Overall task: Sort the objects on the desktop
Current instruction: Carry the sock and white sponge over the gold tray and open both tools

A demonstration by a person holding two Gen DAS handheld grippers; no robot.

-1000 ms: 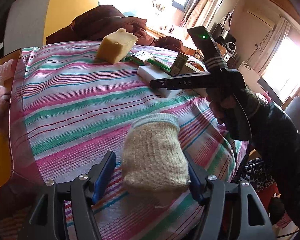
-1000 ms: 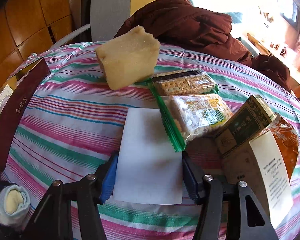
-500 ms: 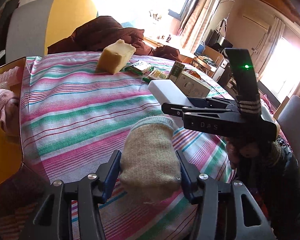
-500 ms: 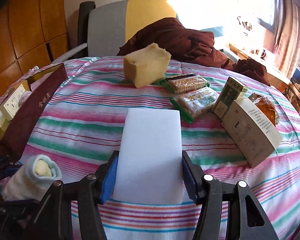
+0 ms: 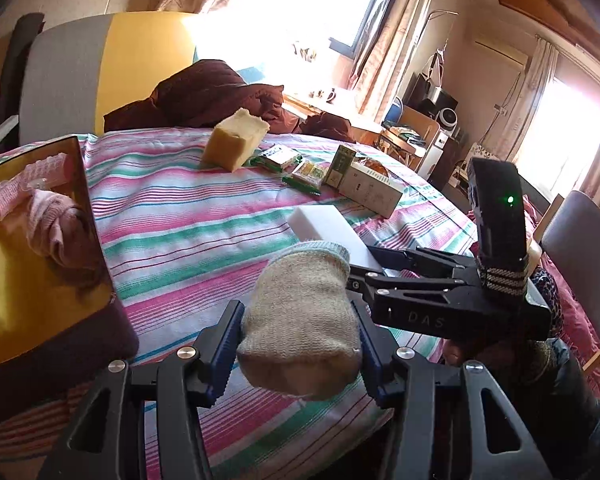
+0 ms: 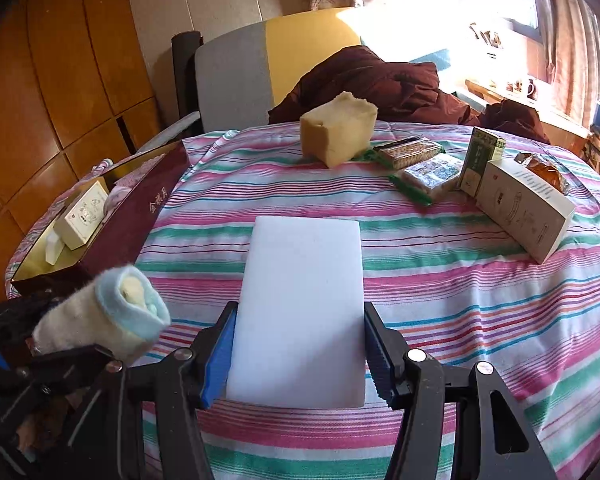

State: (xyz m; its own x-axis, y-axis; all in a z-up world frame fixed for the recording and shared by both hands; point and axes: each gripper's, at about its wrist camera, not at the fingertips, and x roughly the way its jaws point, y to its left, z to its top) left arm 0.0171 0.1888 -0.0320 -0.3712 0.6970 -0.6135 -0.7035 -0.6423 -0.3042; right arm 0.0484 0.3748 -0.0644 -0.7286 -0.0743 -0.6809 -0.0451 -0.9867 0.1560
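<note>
My left gripper [image 5: 298, 350] is shut on a rolled beige sock [image 5: 300, 320] with a pale blue cuff, held above the striped tablecloth [image 5: 188, 224]. The same sock [image 6: 100, 318] shows at the lower left of the right wrist view. My right gripper [image 6: 298, 356] is shut on a flat white sponge block [image 6: 302, 304], also lifted off the cloth; in the left wrist view that block [image 5: 324, 226] sticks out ahead of the right gripper's body. A dark red box [image 6: 100, 228] with a gold lining stands open at the table's left edge.
Far side of the table: a yellow sponge chunk [image 6: 338, 128], two green-edged snack packs [image 6: 420, 164], a small green carton [image 6: 480, 160], a white carton [image 6: 524, 208] lying flat. The box holds pink socks [image 5: 52, 220] and a small cream carton [image 6: 82, 220]. A chair with a brown coat [image 6: 380, 84] stands behind.
Both grippers have pulled back toward the near edge and risen, carrying the sock and the white block. The far objects look smaller, and the red box has come further into view.
</note>
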